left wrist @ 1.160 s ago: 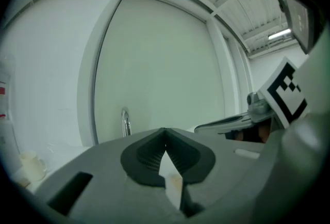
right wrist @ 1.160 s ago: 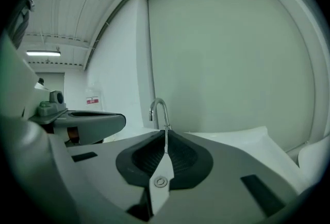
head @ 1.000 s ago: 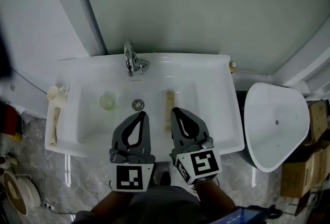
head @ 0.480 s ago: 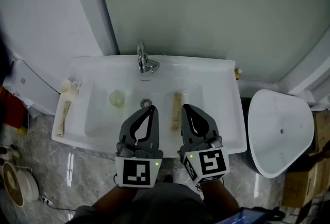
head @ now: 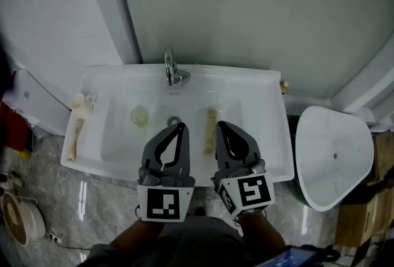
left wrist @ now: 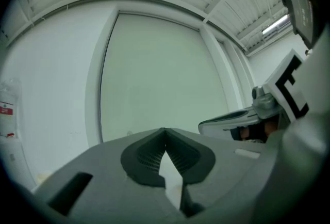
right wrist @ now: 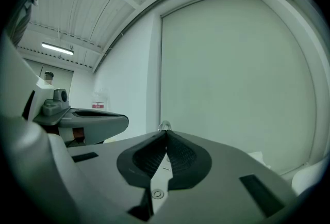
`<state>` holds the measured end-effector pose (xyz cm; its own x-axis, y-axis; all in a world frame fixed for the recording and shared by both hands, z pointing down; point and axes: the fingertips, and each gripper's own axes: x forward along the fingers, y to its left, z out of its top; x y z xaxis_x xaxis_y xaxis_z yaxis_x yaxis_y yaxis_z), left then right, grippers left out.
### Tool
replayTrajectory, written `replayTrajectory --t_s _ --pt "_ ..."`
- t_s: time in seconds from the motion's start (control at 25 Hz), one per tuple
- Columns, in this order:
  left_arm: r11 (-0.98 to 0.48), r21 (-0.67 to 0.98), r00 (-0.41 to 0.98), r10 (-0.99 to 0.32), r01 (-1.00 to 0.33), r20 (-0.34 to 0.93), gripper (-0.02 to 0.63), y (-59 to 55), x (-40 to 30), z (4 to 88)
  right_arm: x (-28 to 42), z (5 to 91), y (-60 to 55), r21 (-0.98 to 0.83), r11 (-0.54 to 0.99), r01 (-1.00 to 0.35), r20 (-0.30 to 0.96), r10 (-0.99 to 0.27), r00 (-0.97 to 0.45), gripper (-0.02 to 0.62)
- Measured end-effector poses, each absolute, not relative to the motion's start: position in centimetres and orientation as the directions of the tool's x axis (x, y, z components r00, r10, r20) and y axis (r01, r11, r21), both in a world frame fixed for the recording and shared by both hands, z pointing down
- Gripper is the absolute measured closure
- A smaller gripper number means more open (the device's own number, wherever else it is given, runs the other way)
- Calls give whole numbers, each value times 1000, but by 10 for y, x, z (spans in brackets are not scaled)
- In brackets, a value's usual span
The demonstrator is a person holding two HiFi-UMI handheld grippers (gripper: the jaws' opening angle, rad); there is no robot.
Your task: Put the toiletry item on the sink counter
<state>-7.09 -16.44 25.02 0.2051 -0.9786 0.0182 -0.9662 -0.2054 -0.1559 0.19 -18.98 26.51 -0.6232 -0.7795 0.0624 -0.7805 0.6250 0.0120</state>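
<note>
Both tools are seen shut and empty: left tool (head: 181, 129) and right tool (head: 221, 128) each show jaw tips pressed together with nothing between them, confirmed in both gripper views. They are held side by side over the front of the basin (head: 123, 144), tips pointing to 12 o'clock toward the tap (head: 174, 70). A slim, pale stick-shaped item (head: 210, 131) lies inside the basin, lengthwise along 12–6 o'clock, just beside the right tool's tip at its 11 o'clock and at 3 o'clock of the drain (head: 173, 121). A second similar stick (head: 76, 137) lies on the left ledge of the sink surface (head: 276, 136), at 9 o'clock of the basin, with a small white object (head: 80, 101) at its 12 o'clock end. A round pale item (head: 139, 115) sits in the basin at 9 o'clock of the drain; its kind cannot be told. Which piece the task means is not settled: one stick is already on the surface, one is in the basin. Both sticks are judged light and stiff, narrow enough for the jaws to span. Glossy porcelain underneath is likely slick, so sliding or rolling under a one-sided push is expected. A hold is best taken near mid-length, jaws across the narrow width, so the ends stay balanced and no tilt is induced. A light clamp is judged sufficient; breakage is not expected, though the material cannot be read. The toilet (head: 335, 158) at 3 o'clock is well apart.
</note>
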Motion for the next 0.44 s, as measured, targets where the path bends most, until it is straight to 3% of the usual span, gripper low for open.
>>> replayTrajectory --t_s 0.44 --pt "-213 -156 213 -977 -964 17 595 -167 -68 251 4 267 -192 8 618 -786 58 -785 -617 581"
